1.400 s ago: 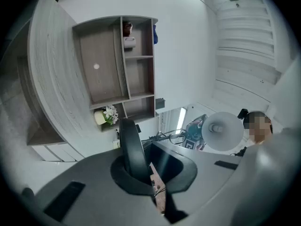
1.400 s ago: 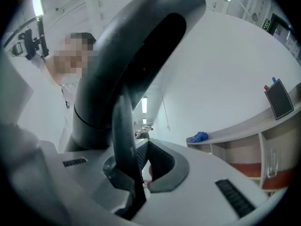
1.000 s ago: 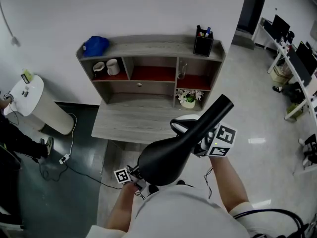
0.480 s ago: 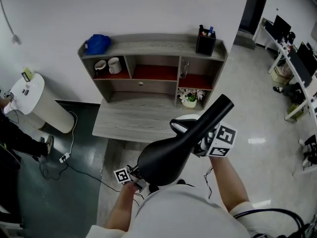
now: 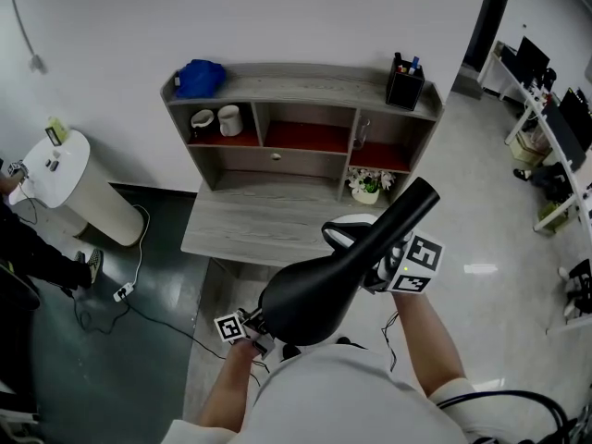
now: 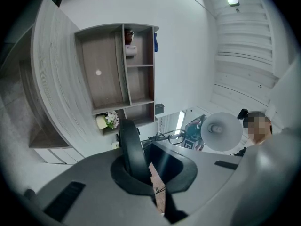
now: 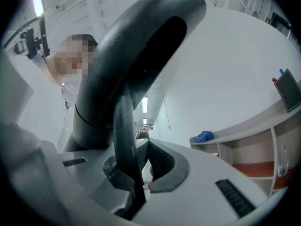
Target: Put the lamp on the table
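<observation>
I hold a black lamp (image 5: 314,294) between both grippers, in front of the person's chest. Its wide rounded end is low at the centre, and its thick neck (image 5: 407,209) slants up to the right. My left gripper (image 5: 250,327) is shut on a black curved band of the lamp (image 6: 130,147) at the lower left. My right gripper (image 5: 393,265) is shut on a thin black band (image 7: 124,135) beside the neck (image 7: 141,55). The grey wooden table (image 5: 264,229) with its shelf unit stands ahead, beyond the lamp; it also shows in the left gripper view (image 6: 51,79).
The shelf unit holds a blue cloth (image 5: 200,77), two mugs (image 5: 215,121), a black pen holder (image 5: 405,83) and a small flower pot (image 5: 367,186). A white cylindrical appliance (image 5: 65,185) and a floor cable stand left. Office desks with monitors (image 5: 555,109) lie at the far right.
The table and shelf unit have slid slightly right and down in the head view. The lamp and both grippers keep the same place and grip.
</observation>
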`<state>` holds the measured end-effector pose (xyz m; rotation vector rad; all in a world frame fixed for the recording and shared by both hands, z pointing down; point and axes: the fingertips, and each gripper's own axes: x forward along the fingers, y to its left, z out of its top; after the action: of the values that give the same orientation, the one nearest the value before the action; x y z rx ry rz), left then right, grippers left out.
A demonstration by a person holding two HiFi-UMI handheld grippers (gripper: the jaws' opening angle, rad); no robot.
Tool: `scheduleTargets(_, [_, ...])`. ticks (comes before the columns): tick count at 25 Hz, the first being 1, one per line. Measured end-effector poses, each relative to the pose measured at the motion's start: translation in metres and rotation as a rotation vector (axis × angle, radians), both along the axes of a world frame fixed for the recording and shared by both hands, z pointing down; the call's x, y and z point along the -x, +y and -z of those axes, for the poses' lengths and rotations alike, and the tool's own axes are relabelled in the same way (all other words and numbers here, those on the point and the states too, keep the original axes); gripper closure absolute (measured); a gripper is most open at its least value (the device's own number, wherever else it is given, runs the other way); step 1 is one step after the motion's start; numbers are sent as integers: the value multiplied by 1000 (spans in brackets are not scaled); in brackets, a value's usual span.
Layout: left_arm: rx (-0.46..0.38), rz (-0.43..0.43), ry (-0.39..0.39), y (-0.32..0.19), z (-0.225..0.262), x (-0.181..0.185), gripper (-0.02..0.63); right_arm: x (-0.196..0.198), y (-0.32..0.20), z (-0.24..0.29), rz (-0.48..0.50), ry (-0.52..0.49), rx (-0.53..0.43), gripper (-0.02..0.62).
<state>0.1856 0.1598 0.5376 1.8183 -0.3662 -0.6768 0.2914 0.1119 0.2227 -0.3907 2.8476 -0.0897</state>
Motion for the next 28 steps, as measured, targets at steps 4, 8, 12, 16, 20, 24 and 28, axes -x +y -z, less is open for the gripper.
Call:
scheduleTargets(4, [2, 6, -2, -2, -2, 24, 598, 24, -2, 0, 4, -3, -2, 580])
scheduleTargets(8, [-9, 9, 1, -3, -1, 50, 598, 50, -3, -1, 9, -12, -6, 580])
scheduleTargets(12, [-5, 24, -6, 0, -3, 80, 598, 79, -2, -1, 24, -23, -7, 580])
scheduleTargets(16, [-2, 51, -16, 0, -2, 105, 598, 101, -8, -3, 47, -34, 5, 580])
scheduleTargets(20, [3, 94, -16, 0, -4, 126, 598, 122, -18, -7, 82, -44, 22, 580])
scheduleTargets(24, [19, 157, -7, -6, -9, 142, 598, 143, -34, -14, 140, -44, 38, 580])
scheduleTargets(28, [34, 226, -4, -17, -14, 157, 598, 166, -57, -19, 212, -38, 54, 580])
